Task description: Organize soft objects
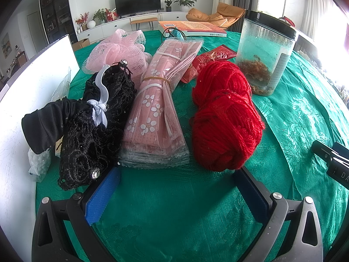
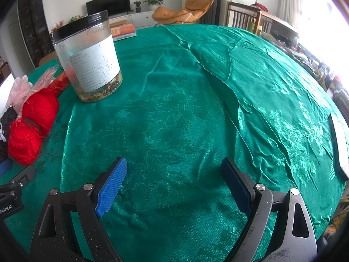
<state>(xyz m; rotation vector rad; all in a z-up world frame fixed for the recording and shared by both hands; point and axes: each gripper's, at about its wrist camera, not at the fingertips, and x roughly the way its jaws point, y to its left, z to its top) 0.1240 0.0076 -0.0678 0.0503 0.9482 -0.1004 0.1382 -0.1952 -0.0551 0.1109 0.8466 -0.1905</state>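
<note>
On the green-clothed surface (image 1: 174, 207) we see, left to right, black lace (image 1: 96, 131), pink masks in a wrapper (image 1: 154, 113), fuzzy red yarn (image 1: 224, 118) and a clear jar (image 1: 264, 54). Our left hand-held gripper (image 1: 176, 181) is spread just before them; the right hand-held gripper (image 2: 174, 170) is spread over bare cloth.

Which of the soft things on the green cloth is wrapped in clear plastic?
The pink flowered pack, lying between the black lace bundle and the red yarn. Only it has a transparent wrapper and a rubber band around its middle.
</note>
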